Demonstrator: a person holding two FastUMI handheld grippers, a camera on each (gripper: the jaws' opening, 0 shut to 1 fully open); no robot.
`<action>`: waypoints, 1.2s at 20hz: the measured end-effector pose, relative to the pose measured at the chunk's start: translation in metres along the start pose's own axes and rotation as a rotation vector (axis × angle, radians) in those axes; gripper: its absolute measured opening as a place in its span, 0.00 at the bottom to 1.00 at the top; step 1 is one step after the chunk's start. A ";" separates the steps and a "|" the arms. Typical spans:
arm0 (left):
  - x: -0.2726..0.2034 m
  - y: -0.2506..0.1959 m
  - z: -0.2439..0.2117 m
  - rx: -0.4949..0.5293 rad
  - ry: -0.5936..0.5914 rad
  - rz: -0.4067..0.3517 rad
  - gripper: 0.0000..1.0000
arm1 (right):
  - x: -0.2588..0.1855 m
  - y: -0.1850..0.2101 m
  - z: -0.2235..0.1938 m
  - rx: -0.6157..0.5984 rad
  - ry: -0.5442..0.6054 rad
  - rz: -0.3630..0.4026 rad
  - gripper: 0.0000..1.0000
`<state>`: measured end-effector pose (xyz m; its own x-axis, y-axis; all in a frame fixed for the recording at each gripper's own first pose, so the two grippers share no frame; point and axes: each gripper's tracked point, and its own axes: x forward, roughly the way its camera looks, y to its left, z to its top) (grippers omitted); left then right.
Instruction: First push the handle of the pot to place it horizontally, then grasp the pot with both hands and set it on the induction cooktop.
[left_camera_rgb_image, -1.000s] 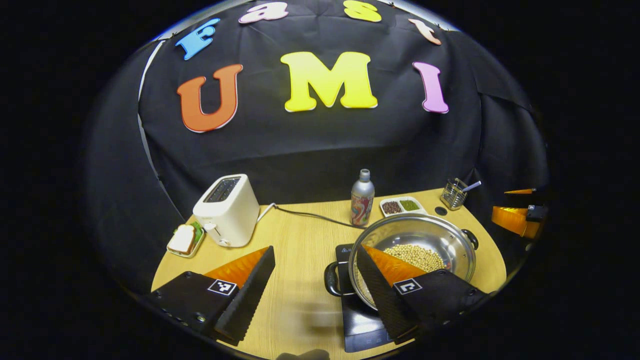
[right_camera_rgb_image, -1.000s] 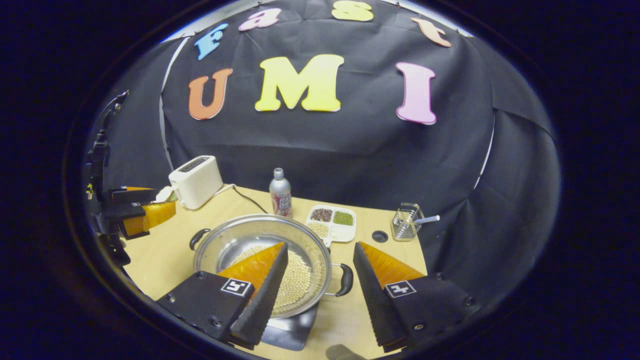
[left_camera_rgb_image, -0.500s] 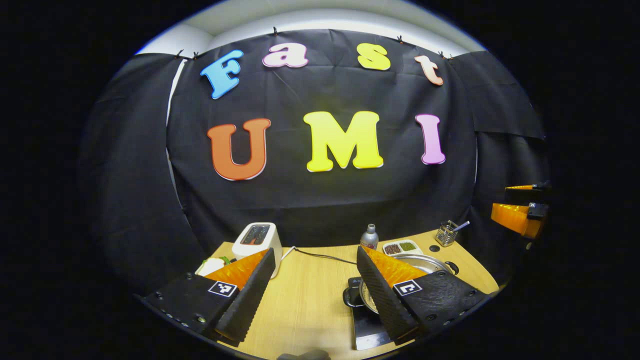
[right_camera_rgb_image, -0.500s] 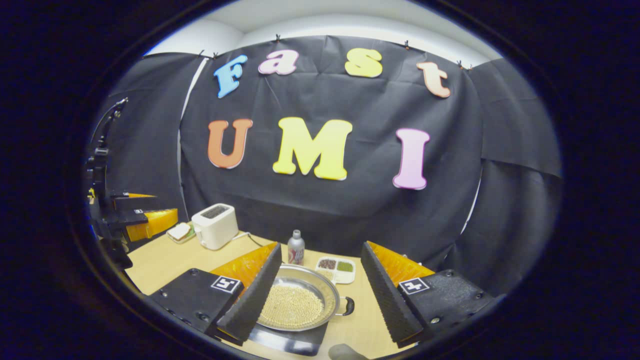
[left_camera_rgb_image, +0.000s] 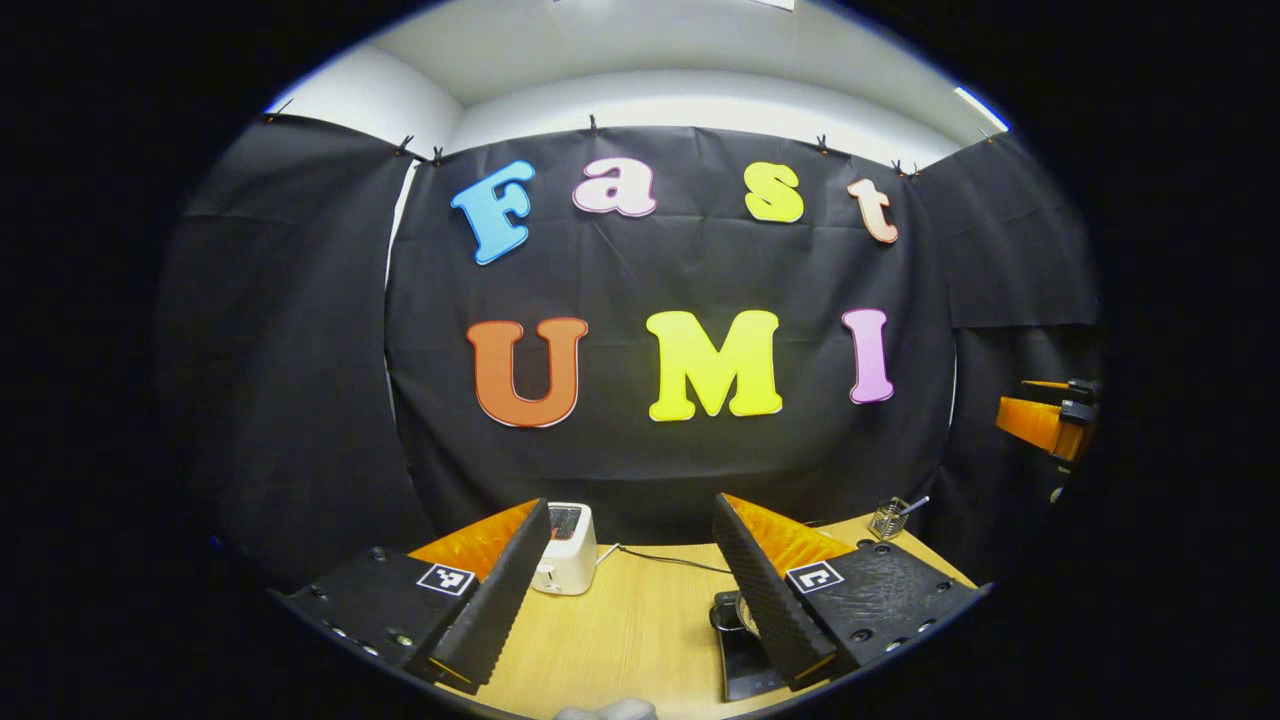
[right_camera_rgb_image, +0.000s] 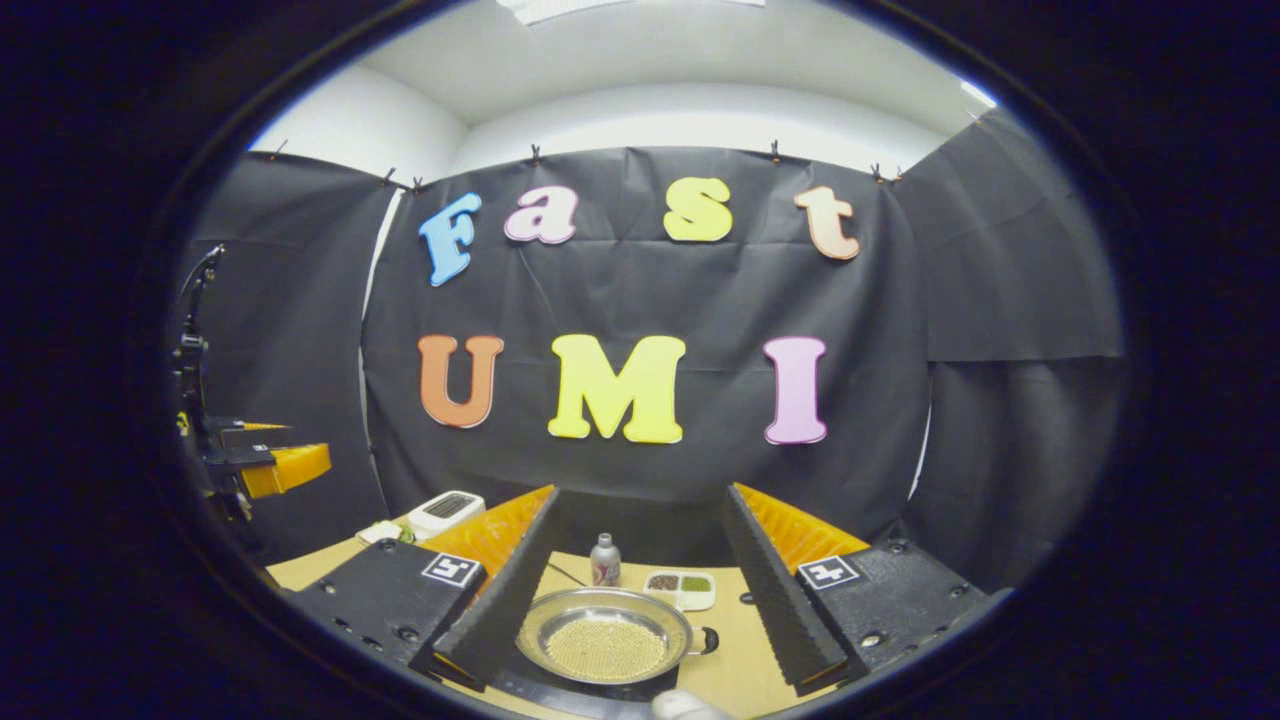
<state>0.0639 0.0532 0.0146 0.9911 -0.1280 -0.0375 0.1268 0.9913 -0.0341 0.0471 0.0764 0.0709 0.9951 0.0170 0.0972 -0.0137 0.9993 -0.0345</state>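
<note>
Pot (right_camera_rgb_image: 605, 643) sits on the induction cooktop (left_camera_rgb_image: 742, 660): wide steel pan full of beans, so likely heavy, slick-walled and spill-prone; grab by the two side handles (right_camera_rgb_image: 708, 639), kept level. Left gripper (left_camera_rgb_image: 632, 590) and right gripper (right_camera_rgb_image: 640, 585) both gape empty, well back from it.

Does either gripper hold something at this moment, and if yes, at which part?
Nothing is held. The left gripper and the right gripper are both open, apart from the pot, which sits on the induction cooktop.
</note>
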 end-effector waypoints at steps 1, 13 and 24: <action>-0.005 0.002 0.003 0.003 -0.006 0.004 0.98 | -0.005 -0.003 0.001 0.005 -0.006 -0.009 1.00; -0.020 -0.016 0.016 -0.002 -0.075 -0.020 0.97 | -0.040 -0.032 -0.015 0.057 0.020 -0.128 1.00; -0.020 -0.027 0.025 -0.001 -0.081 -0.047 0.97 | -0.046 -0.031 -0.011 0.032 0.014 -0.120 1.00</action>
<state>0.0415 0.0297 0.0409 0.9842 -0.1714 0.0449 0.1730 0.9843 -0.0352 0.0031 0.0440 0.0566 0.9911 -0.1031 0.0844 0.1028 0.9947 0.0086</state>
